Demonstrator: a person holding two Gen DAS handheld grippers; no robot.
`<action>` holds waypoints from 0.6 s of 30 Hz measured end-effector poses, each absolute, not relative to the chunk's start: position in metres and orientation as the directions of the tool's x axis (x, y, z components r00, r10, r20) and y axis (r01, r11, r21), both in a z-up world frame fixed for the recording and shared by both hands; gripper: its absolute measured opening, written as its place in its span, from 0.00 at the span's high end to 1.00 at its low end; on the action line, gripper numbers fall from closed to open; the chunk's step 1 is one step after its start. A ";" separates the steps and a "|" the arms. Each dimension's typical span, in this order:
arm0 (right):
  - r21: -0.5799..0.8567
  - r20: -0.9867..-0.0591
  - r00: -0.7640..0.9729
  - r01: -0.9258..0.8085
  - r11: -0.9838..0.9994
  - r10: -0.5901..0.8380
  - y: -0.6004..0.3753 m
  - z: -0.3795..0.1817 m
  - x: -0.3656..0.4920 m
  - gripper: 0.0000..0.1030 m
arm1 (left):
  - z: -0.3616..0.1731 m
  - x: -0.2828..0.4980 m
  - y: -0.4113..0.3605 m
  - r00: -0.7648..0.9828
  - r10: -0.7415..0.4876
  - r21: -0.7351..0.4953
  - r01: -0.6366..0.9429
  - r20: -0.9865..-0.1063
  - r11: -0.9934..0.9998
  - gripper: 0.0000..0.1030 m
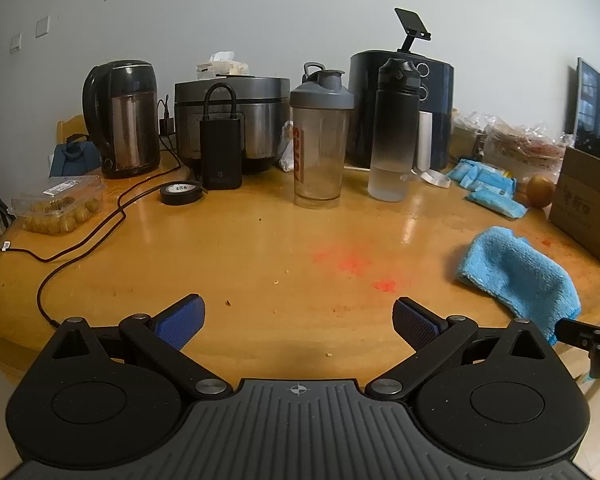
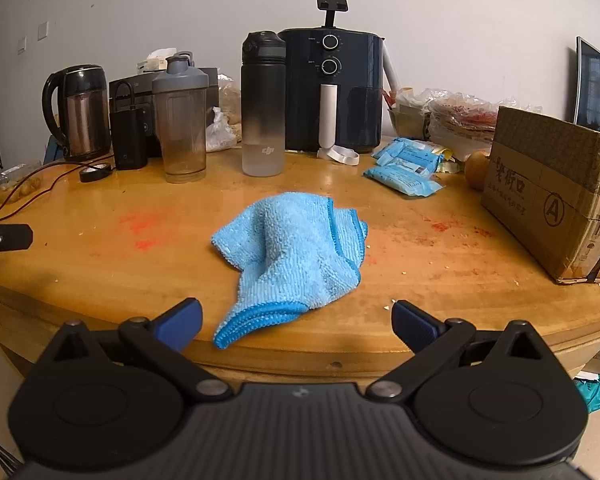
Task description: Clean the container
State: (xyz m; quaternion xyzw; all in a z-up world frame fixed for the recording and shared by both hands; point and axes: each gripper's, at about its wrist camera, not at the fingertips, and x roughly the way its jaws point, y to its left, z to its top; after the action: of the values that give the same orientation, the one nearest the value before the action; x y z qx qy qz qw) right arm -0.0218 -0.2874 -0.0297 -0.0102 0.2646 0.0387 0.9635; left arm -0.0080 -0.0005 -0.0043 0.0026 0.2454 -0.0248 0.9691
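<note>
— What colour is the cloth point(image 2: 296, 248)?
— Light blue, ribbed, with a darker blue hem.
— And the bottle point(image 2: 263, 104)?
— Black fading to frosted clear. The tabletop point(image 2: 420, 240) is honey-yellow with red smears.

table point(image 2: 420, 248): glossy wood (stained) | cloth point(image 2: 296, 248): fluffy microfibre | shaker point(image 1: 320, 140): clear plastic | box point(image 2: 556, 196): matt cardboard
</note>
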 end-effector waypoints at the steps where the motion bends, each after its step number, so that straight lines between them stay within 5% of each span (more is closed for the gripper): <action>1: 0.001 -0.510 0.857 -0.081 0.997 0.070 -0.287 -0.030 -0.022 0.00 | -0.004 -0.008 0.000 0.879 -0.047 -0.007 0.050 -0.475 0.999 0.00; 18: 0.003 -0.502 0.861 -0.093 0.996 0.082 -0.287 -0.030 -0.017 0.00 | 0.000 -0.001 0.000 0.893 -0.061 -0.011 0.062 -0.446 0.998 0.00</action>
State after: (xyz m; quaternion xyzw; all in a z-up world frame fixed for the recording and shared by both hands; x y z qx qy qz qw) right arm -0.0173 -0.2868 -0.0296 -0.0108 0.2600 0.0453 0.9645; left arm -0.0013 -0.0001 0.0003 0.0017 0.2291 -0.0316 0.9729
